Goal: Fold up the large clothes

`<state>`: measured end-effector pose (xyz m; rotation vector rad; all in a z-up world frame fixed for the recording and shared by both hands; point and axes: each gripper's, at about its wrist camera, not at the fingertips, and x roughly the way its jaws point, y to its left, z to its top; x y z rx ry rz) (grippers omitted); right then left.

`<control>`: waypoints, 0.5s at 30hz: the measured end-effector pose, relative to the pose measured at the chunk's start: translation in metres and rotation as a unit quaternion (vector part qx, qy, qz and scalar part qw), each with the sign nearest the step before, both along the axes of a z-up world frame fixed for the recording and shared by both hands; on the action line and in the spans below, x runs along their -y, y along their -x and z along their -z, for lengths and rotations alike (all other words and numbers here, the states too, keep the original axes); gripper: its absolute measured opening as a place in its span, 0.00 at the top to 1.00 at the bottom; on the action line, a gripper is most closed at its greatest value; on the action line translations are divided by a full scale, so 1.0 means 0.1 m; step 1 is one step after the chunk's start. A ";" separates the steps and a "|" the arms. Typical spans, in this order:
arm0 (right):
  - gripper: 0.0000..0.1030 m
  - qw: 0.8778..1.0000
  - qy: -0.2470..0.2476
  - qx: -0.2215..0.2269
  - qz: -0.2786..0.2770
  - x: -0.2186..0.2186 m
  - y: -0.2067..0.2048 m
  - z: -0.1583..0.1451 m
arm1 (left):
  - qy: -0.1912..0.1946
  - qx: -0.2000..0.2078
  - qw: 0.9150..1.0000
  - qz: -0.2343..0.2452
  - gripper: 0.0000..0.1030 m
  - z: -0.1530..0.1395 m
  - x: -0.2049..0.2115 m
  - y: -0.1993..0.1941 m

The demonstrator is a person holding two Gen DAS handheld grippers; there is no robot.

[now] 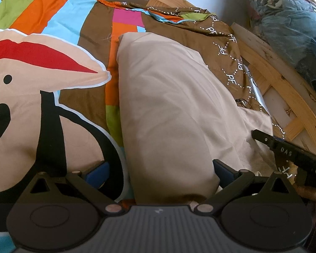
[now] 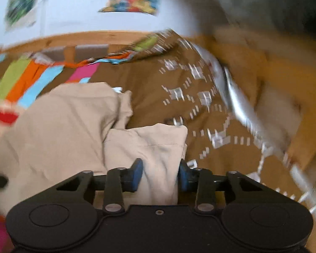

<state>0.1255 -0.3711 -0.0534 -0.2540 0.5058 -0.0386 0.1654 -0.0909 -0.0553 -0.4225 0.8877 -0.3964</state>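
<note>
Beige garment on the bedspread, my two grippers at its near end.

My left gripper (image 1: pixel 159 171) straddles the beige garment (image 1: pixel 168 105) with jaws wide apart, nothing pinched; it lies on the patchwork bedspread (image 1: pixel 52 14). My right gripper (image 2: pixel 160 175) is clamped on a folded corner. The cloth looks light, limp and creasing easily, so I'd pinch hems or corners.

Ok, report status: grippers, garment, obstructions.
Left gripper open, straddling beige garment. Right gripper shut on garment. Nothing in the way.

Colourful bedspread (image 1: pixel 78 21) on wooden bed frame (image 1: pixel 284 97), bagged clothes (image 1: pixel 288 21) beside.
</note>
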 end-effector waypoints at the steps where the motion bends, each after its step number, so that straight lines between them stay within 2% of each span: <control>1: 0.67 0.999 0.038 0.011 -0.016 -0.09 0.04 0.00 | 0.000 0.000 1.000 0.000 0.00 0.00 0.00 0.00; 2: 0.67 0.996 0.076 0.021 -0.032 -0.18 0.08 0.01 | 0.001 0.000 1.000 0.000 0.00 0.00 0.00 0.00; 4: 0.67 0.992 0.112 0.032 -0.052 -0.28 0.12 0.03 | 0.000 0.001 1.000 0.000 0.00 0.00 0.00 0.00; 8: 0.65 0.989 0.134 0.035 -0.058 -0.33 0.13 0.03 | 0.000 0.002 1.000 -0.001 0.00 0.01 0.00 0.01; 10: 0.59 0.993 0.104 0.026 -0.048 -0.26 0.09 0.00 | 0.000 0.003 1.000 -0.001 0.00 0.01 0.00 0.01; 13: 0.36 0.999 0.041 0.013 -0.027 -0.13 0.06 -0.05 | 0.000 0.003 1.000 -0.002 0.00 0.01 0.00 0.01; 15: 0.30 1.000 -0.013 0.002 -0.013 -0.01 0.03 -0.07 | 0.000 0.004 1.000 -0.002 0.00 0.01 0.01 0.01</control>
